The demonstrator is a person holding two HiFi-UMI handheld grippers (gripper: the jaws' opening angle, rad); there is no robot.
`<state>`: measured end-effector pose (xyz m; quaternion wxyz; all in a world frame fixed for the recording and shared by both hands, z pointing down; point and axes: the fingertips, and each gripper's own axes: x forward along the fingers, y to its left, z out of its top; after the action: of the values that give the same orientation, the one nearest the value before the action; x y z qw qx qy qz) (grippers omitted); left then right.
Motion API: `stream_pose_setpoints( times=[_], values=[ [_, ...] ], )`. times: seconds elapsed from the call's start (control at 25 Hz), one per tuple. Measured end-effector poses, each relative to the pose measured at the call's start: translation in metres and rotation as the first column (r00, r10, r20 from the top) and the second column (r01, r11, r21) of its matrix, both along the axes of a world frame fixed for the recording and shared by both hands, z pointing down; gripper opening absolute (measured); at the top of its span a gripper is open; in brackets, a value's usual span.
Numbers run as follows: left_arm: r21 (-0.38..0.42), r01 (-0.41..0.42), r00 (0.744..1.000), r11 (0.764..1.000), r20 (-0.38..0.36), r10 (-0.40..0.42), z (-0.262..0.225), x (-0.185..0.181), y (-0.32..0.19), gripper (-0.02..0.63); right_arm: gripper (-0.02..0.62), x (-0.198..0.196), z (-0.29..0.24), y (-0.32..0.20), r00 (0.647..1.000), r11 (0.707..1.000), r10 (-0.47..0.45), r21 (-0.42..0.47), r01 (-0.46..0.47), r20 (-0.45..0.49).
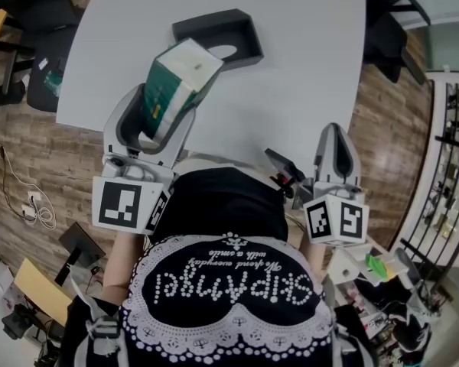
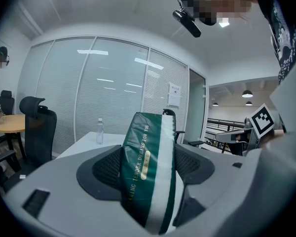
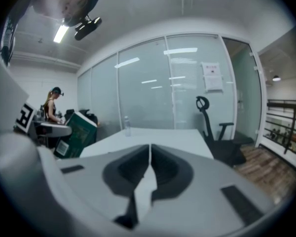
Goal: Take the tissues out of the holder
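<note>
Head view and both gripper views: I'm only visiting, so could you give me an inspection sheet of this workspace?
Surface: white table, mostly bare.
Job's things: green tissue pack is lifted and tilted above the table; dark grey tissue holder stands on the table beyond it.
Clutter: a water bottle on the table.
Grippers: left tool is shut on the tissue pack; right tool is shut with nothing in it.
Cables: a white cable lies on the floor, left of the table.
Surroundings: office chair, glass partition, wood-look floor.
</note>
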<state>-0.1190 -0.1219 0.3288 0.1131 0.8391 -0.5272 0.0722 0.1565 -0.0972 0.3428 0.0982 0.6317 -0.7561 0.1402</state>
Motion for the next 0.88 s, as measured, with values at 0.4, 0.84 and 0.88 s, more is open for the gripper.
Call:
stream_pose_setpoints(
  times=[0.4,0.84,0.88],
  values=[
    [0.009,0.008,1.0,1.0,0.0,-0.008,-0.004,0.0,-0.005,0.345,0.034,0.004,-0.003,-0.005,1.0,1.0,-0.01,0.005,0.01,-0.024],
    [0.011,0.001,1.0,1.0,0.0,-0.001,-0.005,0.001,-0.011,0.345,0.034,0.003,-0.002,-0.007,1.0,1.0,-0.003,-0.002,0.003,-0.02],
    [0.013,0.0,1.0,1.0,0.0,0.0,-0.005,0.0,-0.011,0.345,0.034,0.002,-0.002,-0.008,1.0,1.0,-0.003,-0.003,0.003,-0.019]
  ],
)
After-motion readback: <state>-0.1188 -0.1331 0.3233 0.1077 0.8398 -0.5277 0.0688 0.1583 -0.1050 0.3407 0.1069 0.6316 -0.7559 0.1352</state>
